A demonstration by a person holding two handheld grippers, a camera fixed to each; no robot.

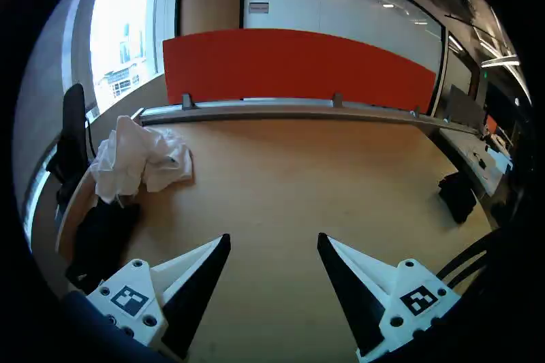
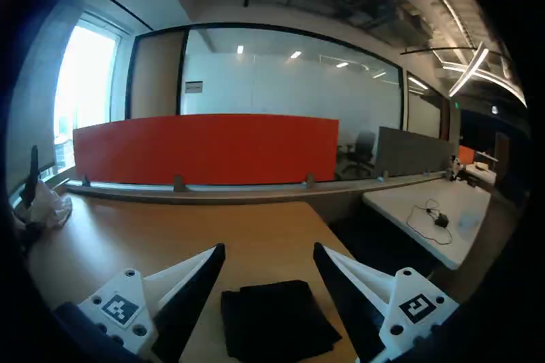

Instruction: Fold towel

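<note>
A black towel lies flat on the wooden desk, close in front of the right claw and just below the gap between its two fingers. It looks like a tidy, squarish packet of several layers, so I judge this piece folded and set down. The right claw stands open above it, its fingers spread and apart from the cloth, gripping nothing. The left claw is open as well, over bare wood with nothing between its fingers. If more pieces are to be folded, what is left would be the loose cloth at the far left of the desk. There a crumpled white heap sits near the back rail, and a dark heap slumps at the desk's left edge, nearer than the white one. Both are well apart from either claw, so the next fold would call for a reach across to that side. By count there is one folded black towel, one white heap and one dark heap; how many pieces each heap holds I cannot tell. A small dark bundle near the right edge in the left gripper view may be the same folded towel. Behind the desk stands one long red screen.
</note>
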